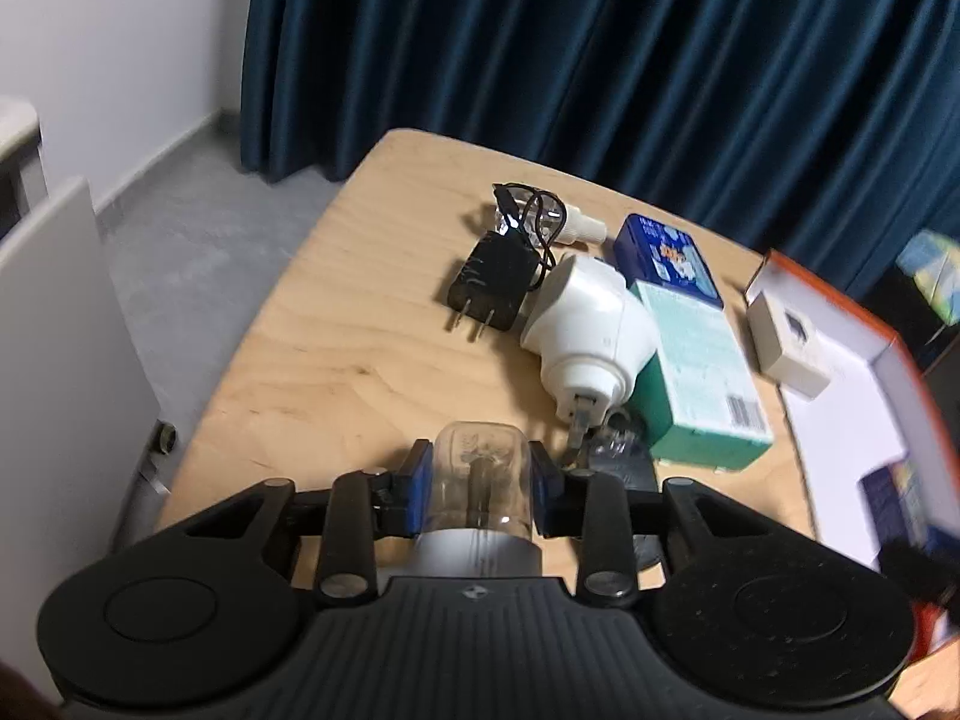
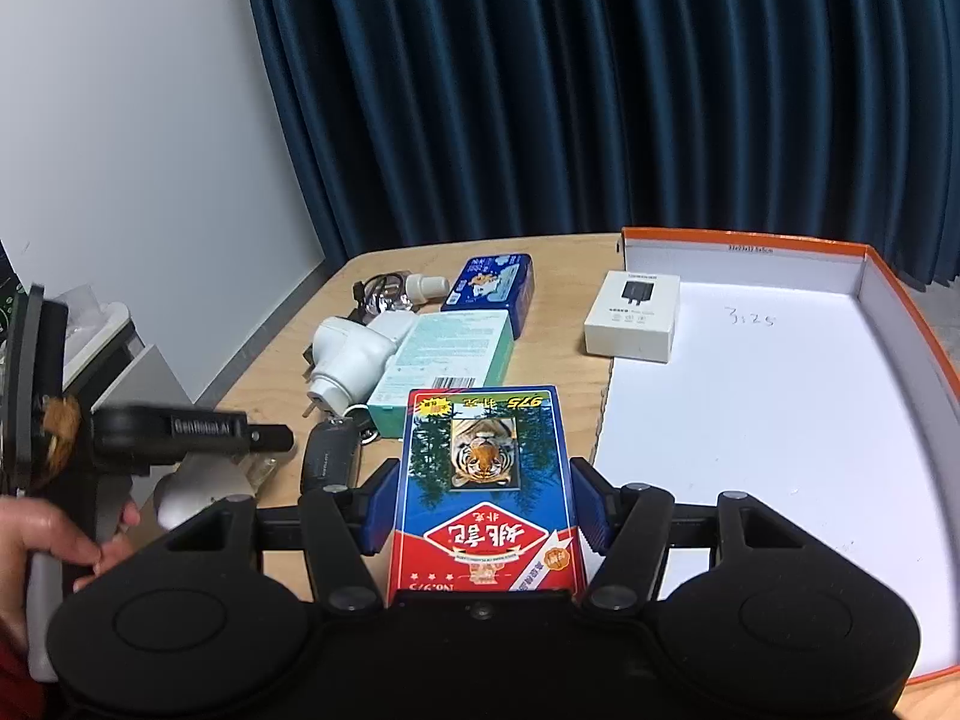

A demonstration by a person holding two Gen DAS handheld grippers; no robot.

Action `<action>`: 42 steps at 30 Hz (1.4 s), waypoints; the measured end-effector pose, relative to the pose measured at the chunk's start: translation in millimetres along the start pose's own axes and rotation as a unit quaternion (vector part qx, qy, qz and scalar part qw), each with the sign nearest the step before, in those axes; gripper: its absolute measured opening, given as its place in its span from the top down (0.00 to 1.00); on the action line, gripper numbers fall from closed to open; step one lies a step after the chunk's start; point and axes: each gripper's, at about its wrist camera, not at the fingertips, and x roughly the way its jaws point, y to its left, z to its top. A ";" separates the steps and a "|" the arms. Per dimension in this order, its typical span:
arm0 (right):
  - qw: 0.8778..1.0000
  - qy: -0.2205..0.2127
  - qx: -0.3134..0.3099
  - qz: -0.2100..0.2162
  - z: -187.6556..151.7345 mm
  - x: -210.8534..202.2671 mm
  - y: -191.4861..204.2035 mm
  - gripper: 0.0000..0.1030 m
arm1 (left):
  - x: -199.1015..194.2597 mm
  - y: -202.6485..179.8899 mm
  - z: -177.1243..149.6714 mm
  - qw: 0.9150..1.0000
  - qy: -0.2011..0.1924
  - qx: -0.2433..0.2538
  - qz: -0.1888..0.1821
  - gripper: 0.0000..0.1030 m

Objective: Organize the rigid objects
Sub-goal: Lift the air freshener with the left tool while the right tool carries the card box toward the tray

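Clamped between the left tool's (image 1: 480, 483) blue pads, a clear, rounded plastic bottle (image 1: 483, 474) with a grey cap sits low over the wooden worktop (image 1: 336, 354). Its slick, curved wall could squirt out if the grip tilts. The right tool (image 2: 483, 501) grasps a glossy, flat-sided card box (image 2: 483, 480) printed with a tiger, near the white tray (image 2: 780, 420) with orange rim; held only by its edges, it may pivot and snag the tray's wall.

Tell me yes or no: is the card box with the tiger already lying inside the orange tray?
No, the card box is clamped in the right gripper, beside the orange tray.
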 end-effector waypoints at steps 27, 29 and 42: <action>0.997 -0.071 0.008 -0.026 35.3 -62.9 -24.3 0.31 | -105.9 -97.9 15.8 0.987 -0.120 0.074 -0.078 0.69; 0.996 -0.078 0.006 -0.038 41.6 -68.9 -31.1 0.31 | -109.3 -111.3 18.9 0.985 -0.125 0.081 -0.083 0.69; 0.991 -0.083 0.012 -0.100 66.9 -98.6 -87.4 0.31 | -87.6 -184.0 26.6 0.978 -0.119 0.109 -0.135 0.68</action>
